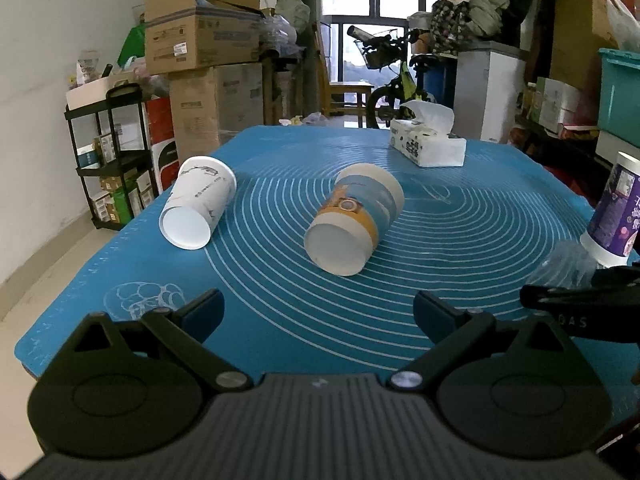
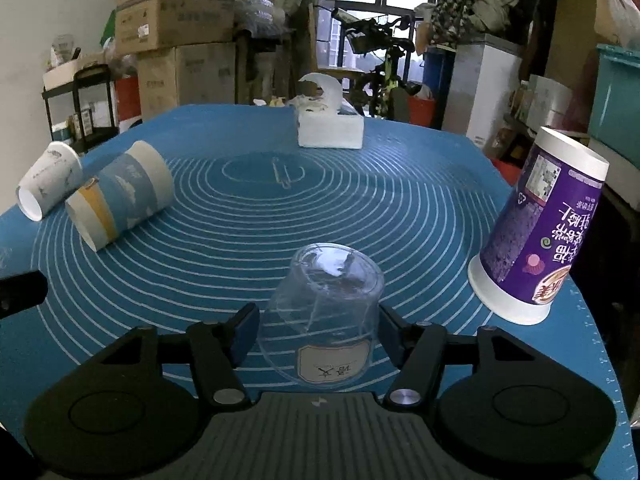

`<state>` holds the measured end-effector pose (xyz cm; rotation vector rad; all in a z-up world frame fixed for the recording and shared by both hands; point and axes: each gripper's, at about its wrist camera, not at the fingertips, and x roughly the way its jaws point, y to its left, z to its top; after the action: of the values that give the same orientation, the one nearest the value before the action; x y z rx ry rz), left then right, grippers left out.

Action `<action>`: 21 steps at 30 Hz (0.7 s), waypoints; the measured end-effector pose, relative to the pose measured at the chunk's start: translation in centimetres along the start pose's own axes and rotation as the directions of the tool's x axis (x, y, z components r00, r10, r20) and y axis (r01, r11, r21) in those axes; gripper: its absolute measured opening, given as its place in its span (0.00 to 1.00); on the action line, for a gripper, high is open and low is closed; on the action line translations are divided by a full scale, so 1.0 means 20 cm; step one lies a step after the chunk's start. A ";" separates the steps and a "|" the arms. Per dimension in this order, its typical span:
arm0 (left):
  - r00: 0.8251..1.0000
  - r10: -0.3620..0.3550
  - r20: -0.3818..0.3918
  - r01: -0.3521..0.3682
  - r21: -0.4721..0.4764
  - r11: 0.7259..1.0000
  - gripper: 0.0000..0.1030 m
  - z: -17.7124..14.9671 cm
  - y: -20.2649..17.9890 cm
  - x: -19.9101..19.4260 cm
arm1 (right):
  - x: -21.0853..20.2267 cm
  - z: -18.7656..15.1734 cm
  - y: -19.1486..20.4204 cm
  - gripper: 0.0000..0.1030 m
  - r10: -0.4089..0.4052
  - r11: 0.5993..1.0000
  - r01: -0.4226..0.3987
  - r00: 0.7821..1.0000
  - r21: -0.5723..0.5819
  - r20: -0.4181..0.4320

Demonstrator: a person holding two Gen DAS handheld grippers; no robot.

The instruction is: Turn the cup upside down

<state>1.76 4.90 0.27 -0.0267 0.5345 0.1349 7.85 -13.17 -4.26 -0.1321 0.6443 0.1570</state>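
Plastic, thin and clear, is what my right gripper has between its fingers: the clear cup sits mouth-down on the blue mat, well nearer me than the tissue box, with both pads against its lower walls. I judge it light, slick and easily crushed, so a gentle squeeze low on the walls suits it; whether the pads are truly pressing or only touching I can't quite tell through the clear wall. My left gripper is spread wide and empty, facing the banded paper cup lying on its side.
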 end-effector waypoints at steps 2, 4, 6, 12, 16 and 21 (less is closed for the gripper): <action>1.000 0.000 0.001 0.000 0.005 1.000 0.97 0.00 -0.01 0.00 | -0.02 0.01 -0.01 0.74 -0.010 1.000 0.010 1.000 0.006 -0.002; 1.000 -0.001 0.000 0.001 0.010 1.000 0.97 0.00 -0.01 -0.01 | -0.03 0.02 -0.01 0.84 -0.016 1.000 0.016 1.000 0.017 0.004; 1.000 0.001 -0.005 -0.001 0.010 1.000 0.97 0.00 -0.02 -0.02 | -0.05 0.03 -0.03 0.94 -0.020 0.999 0.020 1.000 0.036 0.012; 0.999 -0.031 0.006 0.031 0.035 0.999 0.97 0.00 -0.06 -0.11 | -0.18 0.03 -0.06 0.98 -0.001 0.998 -0.001 0.999 0.062 0.037; 0.998 -0.067 -0.013 0.067 0.051 0.996 0.97 -0.01 -0.09 -0.16 | -0.30 0.00 -0.06 0.98 -0.010 0.999 0.007 0.998 0.043 0.059; 0.996 -0.085 -0.035 0.087 0.050 0.995 0.97 -0.04 -0.11 -0.21 | -0.44 -0.06 -0.07 0.98 0.001 0.999 -0.004 0.998 0.047 0.062</action>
<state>-1.90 2.16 1.69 -0.0016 0.5687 0.0365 0.39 -15.73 0.24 -0.0811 0.5855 0.1479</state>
